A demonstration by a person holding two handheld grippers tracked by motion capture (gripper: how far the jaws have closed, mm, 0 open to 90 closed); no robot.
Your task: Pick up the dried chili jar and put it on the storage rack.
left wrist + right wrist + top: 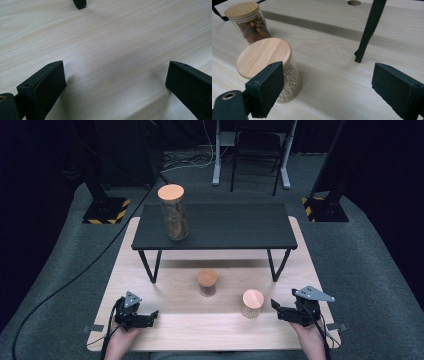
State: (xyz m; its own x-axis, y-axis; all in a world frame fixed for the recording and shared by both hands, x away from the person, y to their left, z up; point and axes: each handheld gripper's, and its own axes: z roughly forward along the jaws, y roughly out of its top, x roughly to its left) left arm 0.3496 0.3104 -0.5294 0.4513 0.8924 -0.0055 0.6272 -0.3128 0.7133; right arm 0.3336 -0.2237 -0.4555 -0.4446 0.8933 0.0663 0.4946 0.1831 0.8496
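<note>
Three wood-lidded glass jars are in the high view. A tall jar (173, 213) stands on the left part of the black shelf (240, 227). A short jar of dark red pieces (207, 282) (249, 21) stands on the light wooden table (175, 320) in front of the shelf. A short jar of pale grains (252, 303) (273, 67) stands to its right. My right gripper (276, 309) (325, 87) hovers open just right of the pale jar, nothing between its fingers. My left gripper (152, 316) (116, 82) rests open on bare wood at the front left.
The shelf stands on thin black legs (368, 32) (150, 266), one close beyond my right gripper. A shelf foot (80, 3) lies ahead of my left gripper. Grey carpet, cables and black stands with striped bases (105, 210) surround the table.
</note>
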